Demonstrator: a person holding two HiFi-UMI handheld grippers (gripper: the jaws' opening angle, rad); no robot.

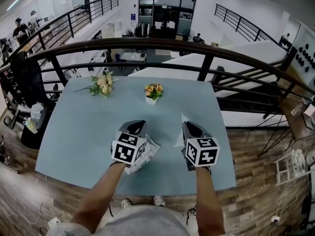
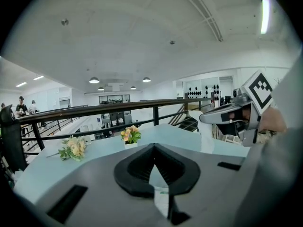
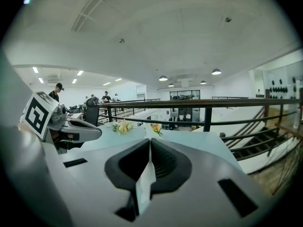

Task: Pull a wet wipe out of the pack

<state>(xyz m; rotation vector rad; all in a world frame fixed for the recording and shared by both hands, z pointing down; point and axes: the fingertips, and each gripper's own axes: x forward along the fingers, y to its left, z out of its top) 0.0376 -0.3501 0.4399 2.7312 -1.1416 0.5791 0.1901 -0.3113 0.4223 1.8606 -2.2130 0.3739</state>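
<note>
In the head view both grippers hover over the pale blue table. My left gripper is shut on the wet wipe pack, a white printed pouch that hangs below and beside its marker cube. A thin strip of the pack shows between the closed jaws of the left gripper. My right gripper is shut on a white wipe, which sticks up past its tip. The wipe is pinched between the shut jaws of the right gripper. The two grippers are held apart, side by side.
A loose bunch of flowers lies at the table's far left. A small white pot of flowers stands at the far middle. A dark railing runs behind the table. A black chair stands at the left.
</note>
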